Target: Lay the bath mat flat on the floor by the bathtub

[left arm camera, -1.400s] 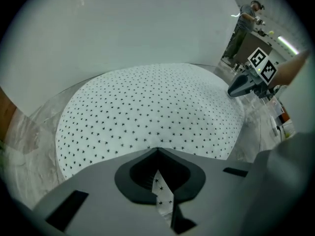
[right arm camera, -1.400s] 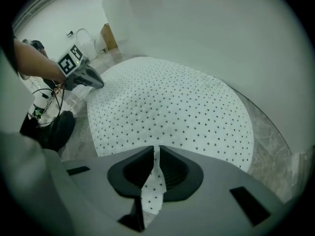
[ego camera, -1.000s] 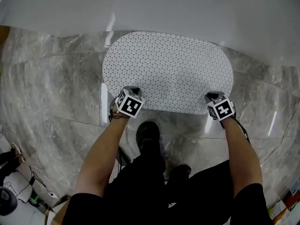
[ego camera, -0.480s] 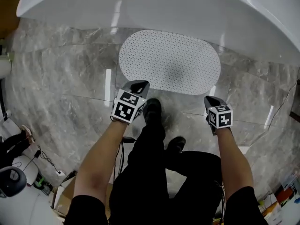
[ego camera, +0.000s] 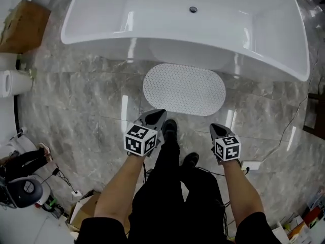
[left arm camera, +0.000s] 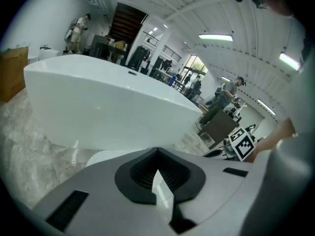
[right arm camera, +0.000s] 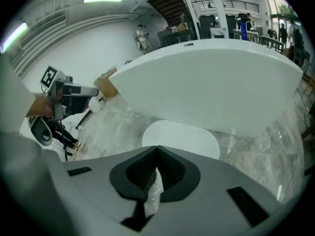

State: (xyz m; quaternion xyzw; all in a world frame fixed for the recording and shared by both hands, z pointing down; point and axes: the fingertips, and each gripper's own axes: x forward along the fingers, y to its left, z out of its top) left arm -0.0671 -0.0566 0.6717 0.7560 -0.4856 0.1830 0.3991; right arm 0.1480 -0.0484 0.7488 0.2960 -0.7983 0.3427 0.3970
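While bath mat (ego camera: 184, 89) lies flat, bathtub (ego camera: 167, 47) shows its drain (ego camera: 193, 9).

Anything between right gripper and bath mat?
Only bare marble floor, in the head view. The right gripper, fingers just closed, empty, is off the bath mat.

Dotted mat (right arm camera: 181, 137) flat beside bathtub (right arm camera: 211, 82)

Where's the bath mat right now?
Head view, centre: the bath mat lies flat on the marble floor beside the near wall of the bathtub, ahead of the person's shoes.
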